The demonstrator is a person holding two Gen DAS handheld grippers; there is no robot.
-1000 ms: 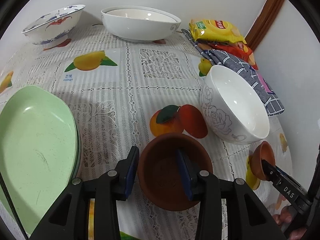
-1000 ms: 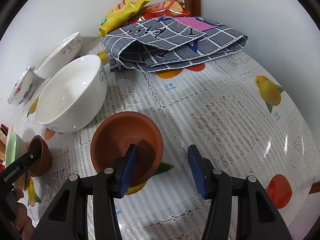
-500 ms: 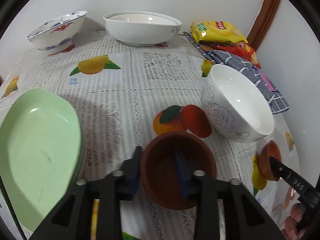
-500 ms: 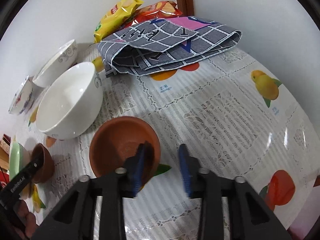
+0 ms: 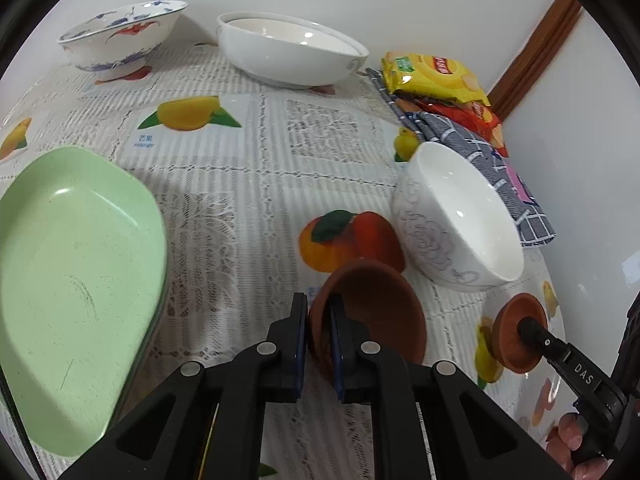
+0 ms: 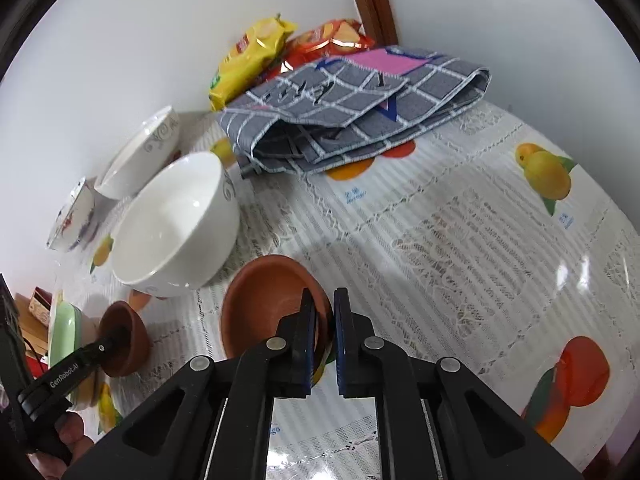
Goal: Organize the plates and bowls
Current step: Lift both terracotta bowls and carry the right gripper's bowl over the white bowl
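so both grippers are clamped on little terracotta bowls. left gripper (image 5: 318, 330) has its fingers pinched nearly together on the near-left rim of one brown bowl (image 5: 372, 312), which sits tilted on the table. right gripper (image 6: 325, 334) is closed the same way on the near-right rim of the other brown bowl (image 6: 268, 300). just beyond both is a white bowl (image 5: 460, 220), leaning, close to the left one. a green plate (image 5: 76, 280) fills the near left. far back by the wall are a blue-and-red patterned bowl (image 5: 120, 40) and a wide white dish (image 5: 292, 52). far right corner has chip bags (image 5: 432, 76) and a folded grey checked cloth (image 6: 360, 108). the fruit-print lace tablecloth (image 6: 480, 240) is bare on the right side, up to the walls.
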